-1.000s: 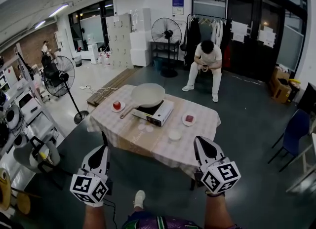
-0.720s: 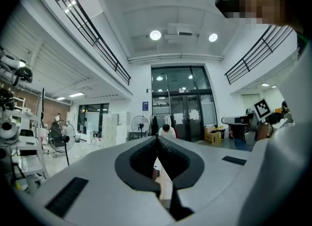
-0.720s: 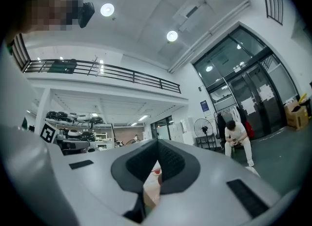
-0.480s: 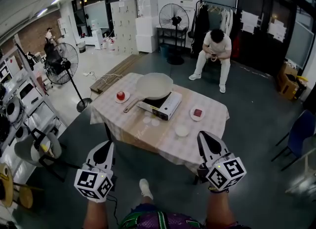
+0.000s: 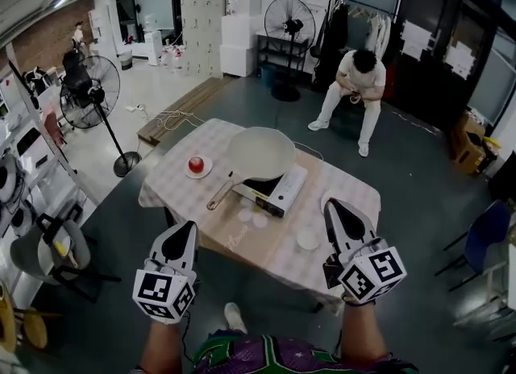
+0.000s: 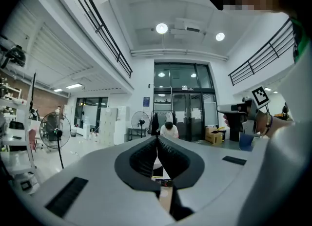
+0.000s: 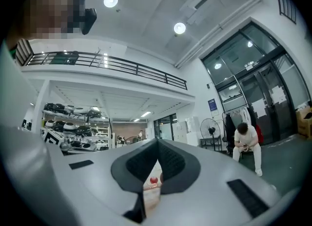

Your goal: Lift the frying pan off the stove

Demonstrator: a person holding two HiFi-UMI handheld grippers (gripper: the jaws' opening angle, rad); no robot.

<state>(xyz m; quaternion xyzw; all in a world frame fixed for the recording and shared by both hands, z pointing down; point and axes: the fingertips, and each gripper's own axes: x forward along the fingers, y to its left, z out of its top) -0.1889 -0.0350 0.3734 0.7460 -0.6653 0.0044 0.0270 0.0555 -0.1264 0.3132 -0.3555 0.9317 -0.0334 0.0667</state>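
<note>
A pale frying pan (image 5: 260,155) with a wooden handle (image 5: 219,196) sits on a white portable stove (image 5: 274,190) on the table (image 5: 234,239) with the checked cloth. My left gripper (image 5: 190,226) hangs short of the table's near edge, jaws shut and empty. My right gripper (image 5: 332,204) is over the table's near right part, jaws together at the tips with nothing held. Both are well short of the pan. In the left gripper view the jaws (image 6: 157,138) meet; in the right gripper view the tips (image 7: 158,142) touch too, with a red apple (image 7: 154,180) seen through the gap below them.
A red apple on a small plate (image 5: 196,165) lies left of the pan. A small white dish (image 5: 306,239) sits near the right gripper. A person (image 5: 355,90) sits on a chair beyond the table. Standing fans (image 5: 90,90) and shelves flank the left; a blue chair (image 5: 482,239) is at right.
I have walked closer: the table and pan now lie nearer and larger in the head view. Both grippers stay shut and have advanced toward the table's near edge.
</note>
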